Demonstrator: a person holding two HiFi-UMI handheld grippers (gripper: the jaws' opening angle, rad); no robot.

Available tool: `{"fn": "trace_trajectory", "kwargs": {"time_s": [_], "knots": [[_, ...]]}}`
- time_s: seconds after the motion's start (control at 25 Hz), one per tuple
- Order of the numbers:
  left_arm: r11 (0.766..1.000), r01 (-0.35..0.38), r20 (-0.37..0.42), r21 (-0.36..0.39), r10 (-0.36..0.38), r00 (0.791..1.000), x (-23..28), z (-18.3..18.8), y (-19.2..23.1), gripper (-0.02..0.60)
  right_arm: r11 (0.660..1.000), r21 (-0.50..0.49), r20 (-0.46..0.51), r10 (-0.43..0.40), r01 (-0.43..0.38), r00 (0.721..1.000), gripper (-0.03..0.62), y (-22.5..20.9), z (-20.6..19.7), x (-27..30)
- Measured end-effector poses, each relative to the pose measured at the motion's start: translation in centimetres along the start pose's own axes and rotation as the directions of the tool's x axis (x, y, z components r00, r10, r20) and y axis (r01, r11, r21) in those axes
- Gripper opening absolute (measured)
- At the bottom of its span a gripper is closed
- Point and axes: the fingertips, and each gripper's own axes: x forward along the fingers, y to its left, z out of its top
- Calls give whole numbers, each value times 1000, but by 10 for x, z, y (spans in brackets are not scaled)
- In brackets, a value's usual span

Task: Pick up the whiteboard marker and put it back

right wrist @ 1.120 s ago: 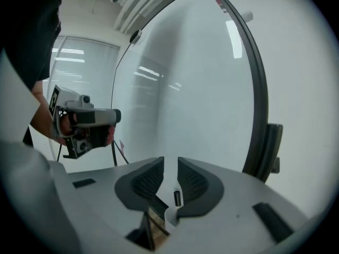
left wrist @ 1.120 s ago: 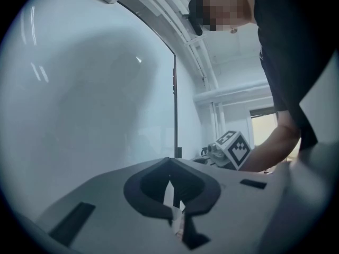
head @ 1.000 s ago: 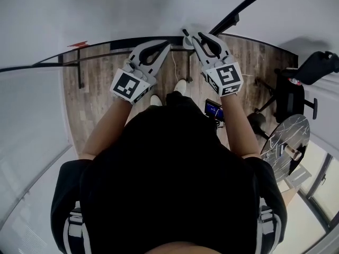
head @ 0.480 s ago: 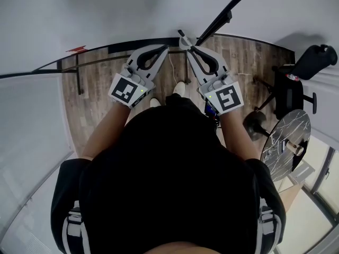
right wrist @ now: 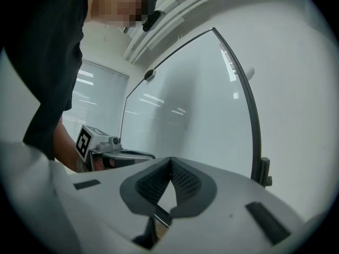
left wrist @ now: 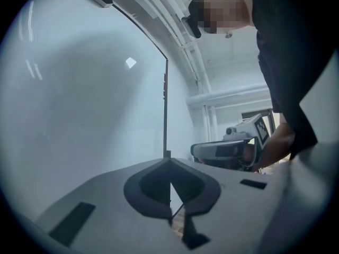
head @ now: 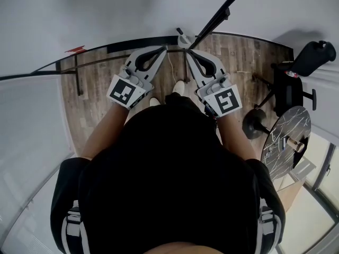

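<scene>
I stand facing a whiteboard [head: 106, 9] whose dark bottom rail [head: 132, 42] curves across the head view. A small dark, marker-like object [head: 180, 33] lies at the rail, just beyond my right gripper [head: 187, 52]; I cannot make out its detail. That gripper is shut, and in the right gripper view [right wrist: 170, 159] nothing sits between its tips. My left gripper [head: 165, 47] hangs beside it, also shut and empty [left wrist: 168, 161]. Each gripper view faces the whiteboard [left wrist: 79, 115] [right wrist: 201, 115] and shows the other gripper off to one side.
A black pole [head: 222, 15] slants up from near the rail at the right. A black office chair [head: 296, 83] and a round marble-topped table [head: 288, 142] stand on the wooden floor [head: 95, 89] to my right. A glass wall runs at the left.
My right gripper has drawn back toward me, away from the rail, and the small dark object now shows apart from its tips. The left gripper has barely moved.
</scene>
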Motion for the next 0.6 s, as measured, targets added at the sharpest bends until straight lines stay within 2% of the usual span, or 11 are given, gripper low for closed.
{"fn": "trace_trajectory", "kwargs": {"time_s": [0.6], "knots": [[1000, 26, 8, 6, -26, 1000, -2, 4, -16, 3, 1000, -20, -36, -14, 13, 999, 0, -6, -8, -14]]}}
